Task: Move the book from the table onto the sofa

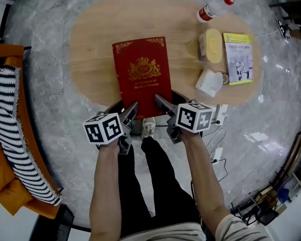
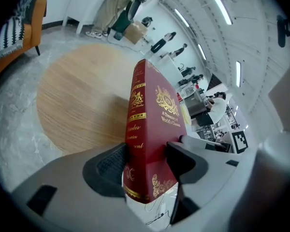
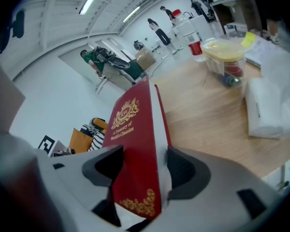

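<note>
Item: red hardback book (image 1: 142,74), gilt crest on the cover, lying lengthwise on the oval wooden table (image 1: 90,44), its near end projecting past the table's near rim toward the person. Whether it had left the wood could not be told. Left gripper (image 1: 132,110): jaws clamped on the near corner at the spine side, one pad on the cover and one under it. Right gripper (image 1: 160,103): jaws clamped likewise on the near corner at the page-edge side. Handling note, as a judgement: with both holds at one end, the far end would likely sag, so the book should be raised level, both grippers lifting together, before being swung left. Destination: orange sofa (image 1: 10,195) at the person's left, well apart from the table, with a black-and-white striped throw (image 1: 12,124) on its seat. Other items on the table, all right of the book and apart from it: a red-capped bottle (image 1: 213,8) lying down, a yellow-lidded container (image 1: 213,45), a white packet (image 1: 209,82), a yellow-green booklet (image 1: 239,58). None stood on the leftward path.
</note>
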Demonstrator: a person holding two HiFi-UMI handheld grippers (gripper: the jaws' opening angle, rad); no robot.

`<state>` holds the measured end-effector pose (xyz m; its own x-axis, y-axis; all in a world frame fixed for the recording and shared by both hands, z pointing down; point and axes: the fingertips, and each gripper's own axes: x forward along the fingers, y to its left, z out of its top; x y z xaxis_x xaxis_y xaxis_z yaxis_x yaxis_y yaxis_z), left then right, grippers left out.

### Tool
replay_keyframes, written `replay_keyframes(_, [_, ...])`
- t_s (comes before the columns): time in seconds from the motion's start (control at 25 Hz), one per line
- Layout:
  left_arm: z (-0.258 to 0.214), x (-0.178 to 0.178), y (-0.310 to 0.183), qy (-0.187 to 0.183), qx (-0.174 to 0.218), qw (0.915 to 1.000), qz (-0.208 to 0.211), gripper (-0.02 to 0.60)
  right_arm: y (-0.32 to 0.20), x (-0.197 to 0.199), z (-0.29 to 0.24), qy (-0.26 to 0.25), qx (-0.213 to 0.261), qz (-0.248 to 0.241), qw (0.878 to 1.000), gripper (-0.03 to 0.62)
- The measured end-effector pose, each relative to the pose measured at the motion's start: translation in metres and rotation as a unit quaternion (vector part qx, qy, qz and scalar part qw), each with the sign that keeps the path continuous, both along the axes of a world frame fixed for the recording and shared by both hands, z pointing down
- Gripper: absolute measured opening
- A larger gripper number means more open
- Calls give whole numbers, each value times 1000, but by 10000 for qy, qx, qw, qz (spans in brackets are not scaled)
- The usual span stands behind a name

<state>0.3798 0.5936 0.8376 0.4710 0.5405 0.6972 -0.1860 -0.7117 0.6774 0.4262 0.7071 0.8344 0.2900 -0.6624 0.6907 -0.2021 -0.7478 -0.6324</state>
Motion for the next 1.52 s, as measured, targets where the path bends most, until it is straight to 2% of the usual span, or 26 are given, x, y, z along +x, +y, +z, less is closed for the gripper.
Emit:
replay_keyframes(0.2, [-27, -10, -11, 157, 24, 9996, -218, 268, -14, -5, -30, 226, -40, -183, 9996, 298])
replay_keyframes(0.52, [-82, -40, -7, 309, 35, 9992, -248, 268, -10, -38, -85, 342, -39, -148, 9993, 298])
replay_keyframes(0.8, [-146, -62, -30, 382, 14, 9972, -646, 268, -38, -50, -150, 475, -73, -525, 9975, 298])
replay_keyframes(1.0, [-192, -70, -37, 525, 202, 9951, -808, 268, -46, -55, -195, 585, 80, -742, 9955, 298])
replay_keyframes(1.28, [-259, -96, -90, 727, 250, 9890, -1263, 268, -108, -71, -262, 805, 158, -1238, 9889, 298])
replay_keyframes(1.52, [-293, -132, -131, 866, 356, 9795, -1782, 268, -161, -98, -297, 940, 255, -1887, 9772, 298])
